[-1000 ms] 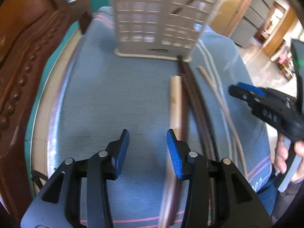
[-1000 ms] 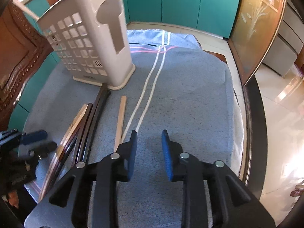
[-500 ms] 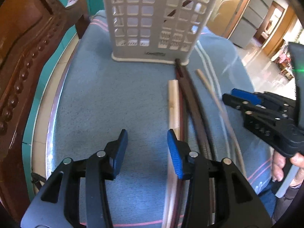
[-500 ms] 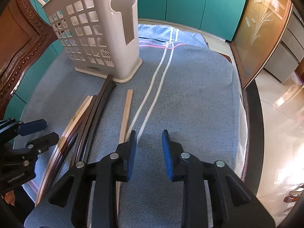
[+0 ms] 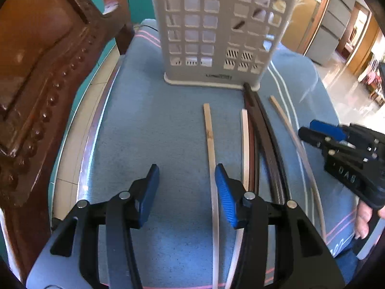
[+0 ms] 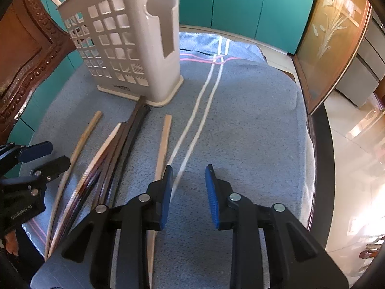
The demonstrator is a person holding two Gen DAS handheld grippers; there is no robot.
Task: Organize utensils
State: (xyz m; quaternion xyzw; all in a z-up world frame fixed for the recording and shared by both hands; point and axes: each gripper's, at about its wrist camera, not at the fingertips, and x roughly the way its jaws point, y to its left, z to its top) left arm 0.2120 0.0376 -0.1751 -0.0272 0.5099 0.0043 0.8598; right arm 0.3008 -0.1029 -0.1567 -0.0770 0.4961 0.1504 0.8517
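Note:
Several long chopsticks lie on a blue towel [image 5: 149, 125] in front of a white perforated utensil holder [image 5: 216, 31], which also shows in the right wrist view [image 6: 134, 48]. A light wooden stick [image 5: 209, 137] lies apart on the left, beside the left gripper's right finger. A bundle of pale and dark sticks [image 5: 259, 139] lies to its right, and another light stick [image 5: 293, 139] further right. My left gripper [image 5: 186, 192] is open and empty above the towel. My right gripper [image 6: 189, 192] is open and empty, right of a light stick [image 6: 163, 144] and the dark bundle [image 6: 120, 154].
A carved wooden chair back [image 5: 41, 72] stands close on the left. Teal cabinets [image 6: 240, 7] are behind the table. The table's dark edge [image 6: 322, 144] runs along the right, with tiled floor beyond.
One light stick now lies separate to the left of the bundle. The left gripper has drawn back and shifted. The right gripper has moved forward toward the holder. Both stay open.

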